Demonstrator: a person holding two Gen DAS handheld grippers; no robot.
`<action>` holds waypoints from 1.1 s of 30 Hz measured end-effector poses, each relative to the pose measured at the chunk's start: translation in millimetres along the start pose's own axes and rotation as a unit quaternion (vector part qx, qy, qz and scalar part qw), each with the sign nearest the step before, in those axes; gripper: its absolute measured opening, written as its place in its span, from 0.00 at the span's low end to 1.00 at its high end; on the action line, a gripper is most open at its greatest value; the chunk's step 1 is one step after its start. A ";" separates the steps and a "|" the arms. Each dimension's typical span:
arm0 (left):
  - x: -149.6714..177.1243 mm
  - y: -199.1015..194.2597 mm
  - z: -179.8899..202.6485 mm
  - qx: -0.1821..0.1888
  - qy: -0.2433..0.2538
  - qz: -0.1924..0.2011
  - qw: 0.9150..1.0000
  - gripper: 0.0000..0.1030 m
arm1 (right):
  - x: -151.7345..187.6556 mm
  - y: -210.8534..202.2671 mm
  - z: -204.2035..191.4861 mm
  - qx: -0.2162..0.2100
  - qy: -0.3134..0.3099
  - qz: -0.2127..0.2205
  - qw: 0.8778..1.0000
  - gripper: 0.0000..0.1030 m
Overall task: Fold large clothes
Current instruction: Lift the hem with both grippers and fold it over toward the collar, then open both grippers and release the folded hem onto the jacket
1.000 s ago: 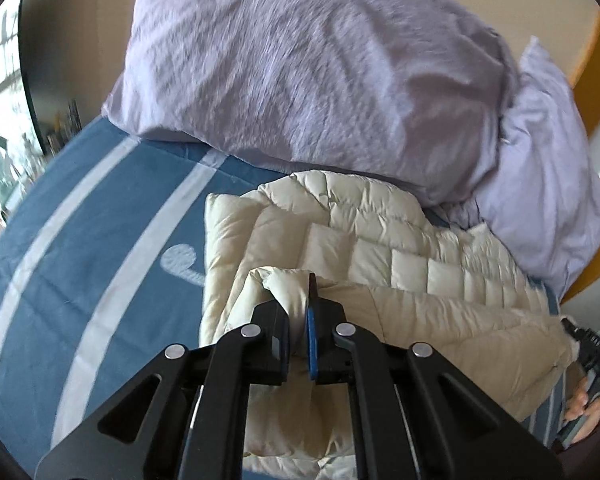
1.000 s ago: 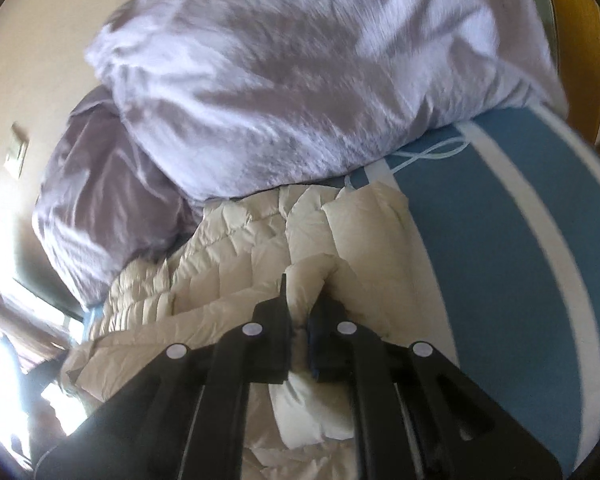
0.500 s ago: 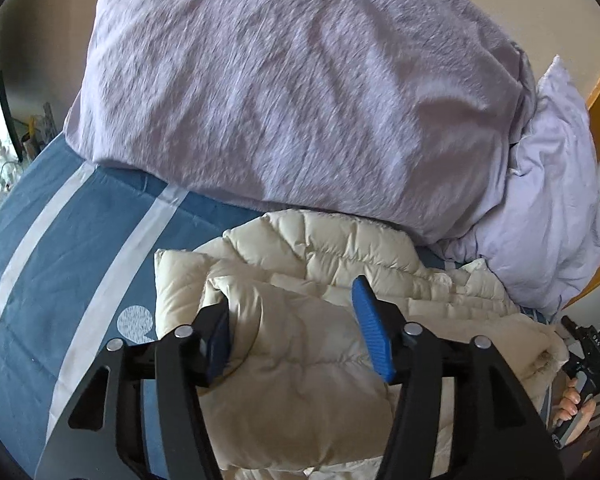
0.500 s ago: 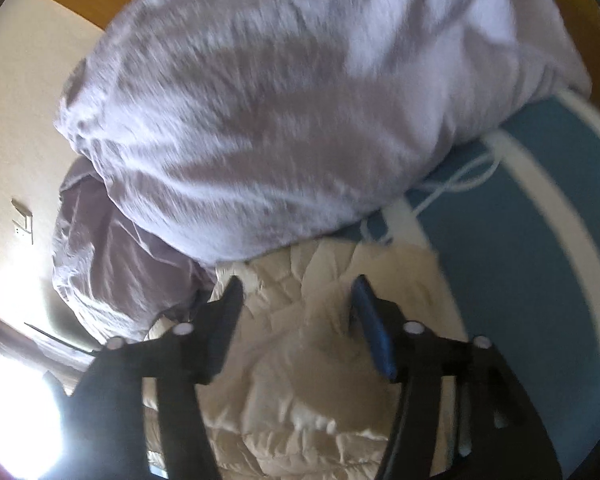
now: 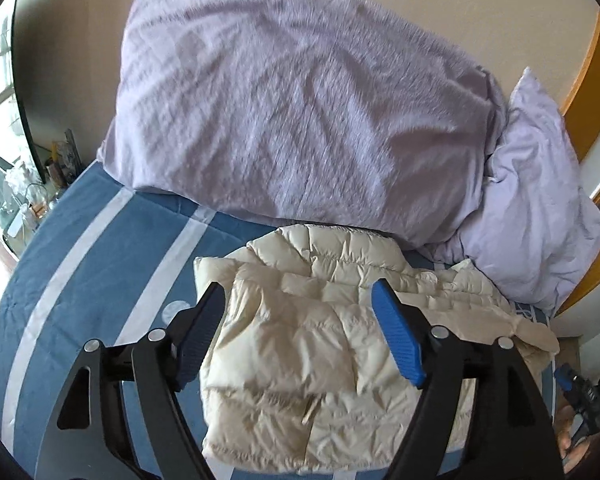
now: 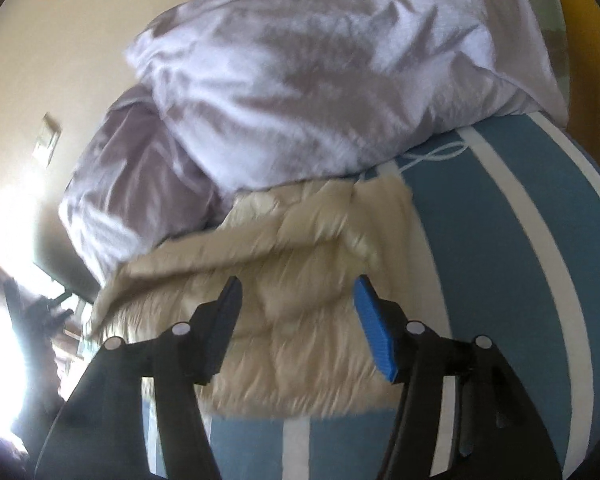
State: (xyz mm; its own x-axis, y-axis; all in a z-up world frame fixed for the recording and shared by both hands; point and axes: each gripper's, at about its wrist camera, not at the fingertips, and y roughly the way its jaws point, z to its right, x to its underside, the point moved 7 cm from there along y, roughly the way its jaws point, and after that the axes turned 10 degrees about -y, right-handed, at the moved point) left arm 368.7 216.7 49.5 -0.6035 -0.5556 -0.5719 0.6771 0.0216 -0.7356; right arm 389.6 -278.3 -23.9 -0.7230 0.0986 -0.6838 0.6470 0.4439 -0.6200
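A cream quilted puffer jacket (image 5: 320, 344) lies folded on the blue bed cover with white stripes (image 5: 80, 264). My left gripper (image 5: 298, 292) is open and empty, raised above the jacket's near part. In the right wrist view the jacket (image 6: 284, 280) is blurred, and it lies below my right gripper (image 6: 296, 286), which is open and empty too. The jacket's far edge sits against the lilac duvet (image 5: 300, 112).
The bunched lilac duvet (image 6: 324, 80) and a lilac pillow (image 5: 540, 208) fill the far side of the bed by the wall. A cluttered sill (image 5: 24, 192) is at far left. A wooden frame (image 5: 592, 80) stands at right. A white cord (image 6: 432, 156) lies on the cover.
Both grippers have opened and let go of the jacket's edge, which now lies folded over. Both have drawn back and up from it.
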 end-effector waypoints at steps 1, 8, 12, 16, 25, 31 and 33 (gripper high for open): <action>5.0 -6.4 -1.0 0.000 0.006 0.002 1.000 0.74 | 7.1 -2.6 -5.4 -0.003 -0.009 -0.004 1.000 0.54; 60.9 -17.8 -6.9 -0.003 0.051 -0.012 0.999 0.74 | 38.0 8.9 -32.5 -0.001 -0.053 -0.031 0.998 0.41; 96.5 -12.0 -9.9 -0.003 0.068 -0.026 0.997 0.74 | 46.2 15.4 -44.2 0.017 -0.083 -0.030 0.996 0.37; 120.2 -4.4 -2.7 -0.006 0.097 -0.020 0.995 0.74 | 46.0 20.8 -52.9 0.042 -0.116 -0.023 0.992 0.35; 141.0 26.1 19.2 -0.021 0.140 -0.010 0.990 0.74 | 29.3 51.3 -48.2 0.100 -0.159 -0.010 0.982 0.31; 110.8 54.0 37.2 -0.030 0.129 0.001 0.991 0.74 | -5.1 72.7 -41.0 0.106 -0.137 0.017 0.985 0.31; 96.2 59.9 41.5 -0.031 0.120 0.008 0.992 0.74 | -17.0 78.4 -40.8 0.106 -0.134 0.026 0.985 0.31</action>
State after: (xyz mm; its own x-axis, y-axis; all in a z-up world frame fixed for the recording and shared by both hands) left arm 368.7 130.0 -34.5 -0.6810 -0.3404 -0.6484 0.6647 0.0843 -0.7424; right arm 442.7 -208.8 -45.2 -0.6160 -0.1343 -0.7762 0.7382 0.2457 -0.6283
